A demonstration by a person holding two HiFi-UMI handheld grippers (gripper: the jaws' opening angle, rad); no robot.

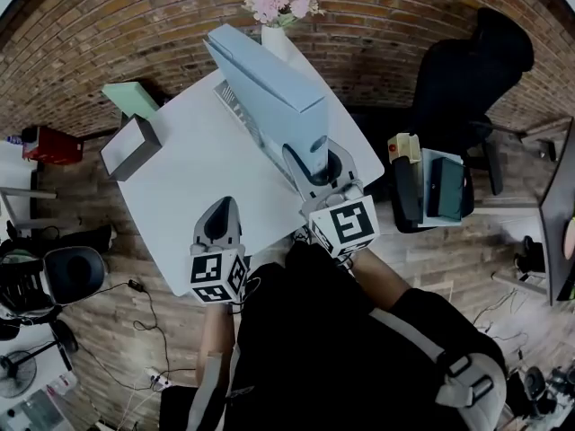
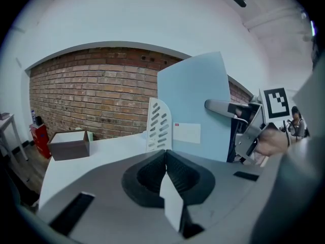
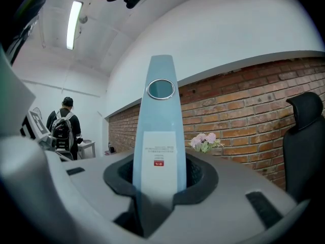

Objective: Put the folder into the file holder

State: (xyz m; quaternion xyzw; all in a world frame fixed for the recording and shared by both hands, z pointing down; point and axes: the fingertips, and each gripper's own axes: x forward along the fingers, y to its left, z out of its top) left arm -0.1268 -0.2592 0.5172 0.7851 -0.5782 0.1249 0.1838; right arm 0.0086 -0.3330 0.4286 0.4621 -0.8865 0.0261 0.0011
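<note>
Right fingers: the right gripper (image 3: 158,173) is clamped on the narrow spine of the pale blue cardboard folder (image 3: 160,121), below its metal-ringed finger hole.
Left fingers: the left gripper (image 2: 165,169) has its jaws pressed together with nothing between them. It hangs low on the near side of the file holder.
Folder: it stands upright on its long edge, right against the white slotted plastic file holder (image 2: 158,124). I cannot tell whether its bottom edge already sits inside.
File holder: it stands upright on the white table (image 1: 193,182).
Step in hand: probably lining the folder up with the holder's slot.
Next move: likely to slide the folder fully in, keeping it parallel to the holder's walls. The left gripper could steady the holder if it shifts.
Around: a grey open-topped box (image 1: 130,147) sits well to the left of the holder, and pink flowers in a white vase (image 1: 281,5) stand beyond it.
</note>
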